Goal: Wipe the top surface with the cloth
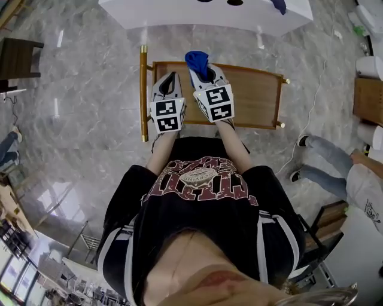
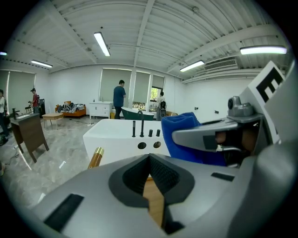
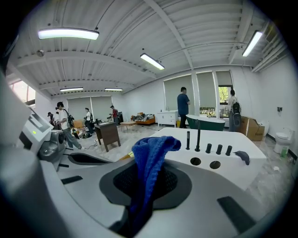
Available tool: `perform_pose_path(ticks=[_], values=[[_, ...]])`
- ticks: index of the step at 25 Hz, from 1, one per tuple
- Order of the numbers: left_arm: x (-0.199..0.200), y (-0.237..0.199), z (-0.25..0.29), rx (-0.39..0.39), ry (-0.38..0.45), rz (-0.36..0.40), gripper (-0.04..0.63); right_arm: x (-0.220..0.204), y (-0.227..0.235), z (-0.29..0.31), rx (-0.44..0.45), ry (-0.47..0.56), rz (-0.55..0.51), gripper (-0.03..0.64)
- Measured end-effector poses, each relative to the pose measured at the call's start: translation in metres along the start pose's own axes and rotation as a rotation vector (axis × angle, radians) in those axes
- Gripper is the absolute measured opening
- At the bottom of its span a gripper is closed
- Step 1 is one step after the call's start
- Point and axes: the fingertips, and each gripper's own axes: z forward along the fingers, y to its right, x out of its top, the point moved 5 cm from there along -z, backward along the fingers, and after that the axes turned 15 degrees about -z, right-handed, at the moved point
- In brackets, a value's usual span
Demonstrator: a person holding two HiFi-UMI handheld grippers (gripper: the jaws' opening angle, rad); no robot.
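**Cloth clamped and raised, desk not yet touched**

Nearest the person, both grippers are held side by side in front of the chest, pointing forward over the near edge of the desk (image 1: 251,95). The left gripper (image 1: 169,77) has its jaws brought together with nothing between them; only a sliver of the wooden top shows below the pads. It carries nothing, so I judge it is simply kept level with the other one, free to steady the desk if needed.

The right gripper (image 1: 202,70) is clamped on the blue cloth (image 3: 151,158). The cloth is pinched low down between the pads, and a bunched fold stands up past the jaw tips. That grip leaves a loose wad out in front, which is the part that would meet the wood first. The cloth hangs above the desk's left half and looks to be clear of it, so wiping has not begun, as far as I can judge.

The desk top is bare wood with a brass rail (image 1: 143,89) along its left side. A sweep will have to stop short of that rail and the raised edges.

Beyond the desk stands a white block (image 1: 203,15) with black taps, apart from the work.
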Motion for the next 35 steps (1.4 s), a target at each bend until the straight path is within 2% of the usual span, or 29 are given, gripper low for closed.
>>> perform_pose_path(ticks=[4, 12, 19, 24, 35], values=[[-0.023, -0.019, 0.007, 0.028, -0.050, -0.003, 0.046, -0.015, -0.009, 0.025, 0.044, -0.034, 0.003, 0.057], [-0.074, -0.069, 0.015, 0.103, -0.204, -0.037, 0.048, -0.035, -0.042, 0.090, 0.158, -0.102, -0.018, 0.057], [-0.121, -0.084, 0.014, 0.150, -0.305, -0.058, 0.048, -0.065, -0.073, 0.136, 0.263, -0.185, 0.008, 0.057], [-0.155, -0.091, 0.013, 0.169, -0.369, -0.107, 0.048, -0.087, -0.085, 0.160, 0.288, -0.235, 0.006, 0.057], [-0.201, -0.086, 0.027, 0.129, -0.474, -0.080, 0.048, -0.116, -0.105, 0.197, 0.313, -0.314, 0.060, 0.057]])
